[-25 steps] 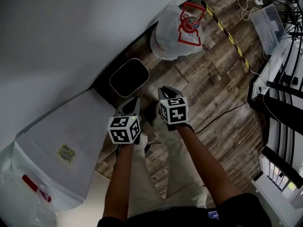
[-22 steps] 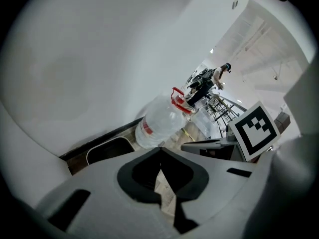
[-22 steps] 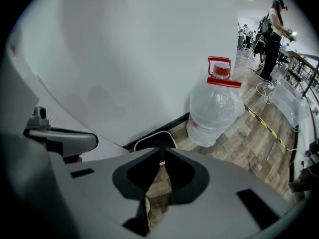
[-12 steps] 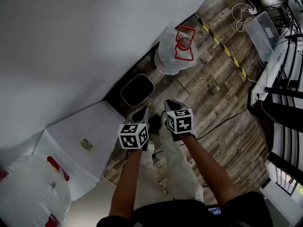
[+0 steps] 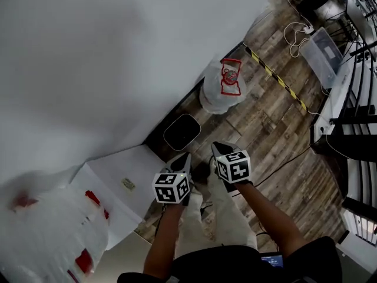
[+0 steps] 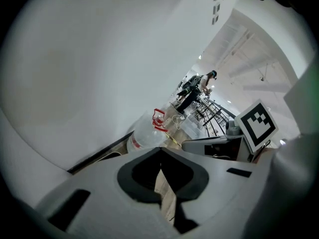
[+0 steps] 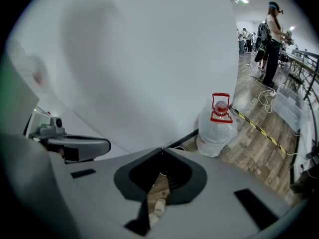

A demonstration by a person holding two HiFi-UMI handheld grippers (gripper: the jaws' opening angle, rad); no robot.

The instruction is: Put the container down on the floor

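Wood-plank floor (image 5: 265,134) ran along a white wall (image 5: 88,52). Clear container (image 5: 222,87) with a red handle stood upright on the floor against the wall, contents unclear. Dark bin (image 5: 181,132) sat near the container, white box (image 5: 115,184) beyond the bin. Left gripper (image 5: 184,157) and right gripper (image 5: 217,148) hung well apart from the container, both pairs of jaws together, nothing between.

Nothing can be read: the sticker (image 5: 128,184) on the box (image 5: 109,168) and the bottle (image 5: 219,94) label are too small.
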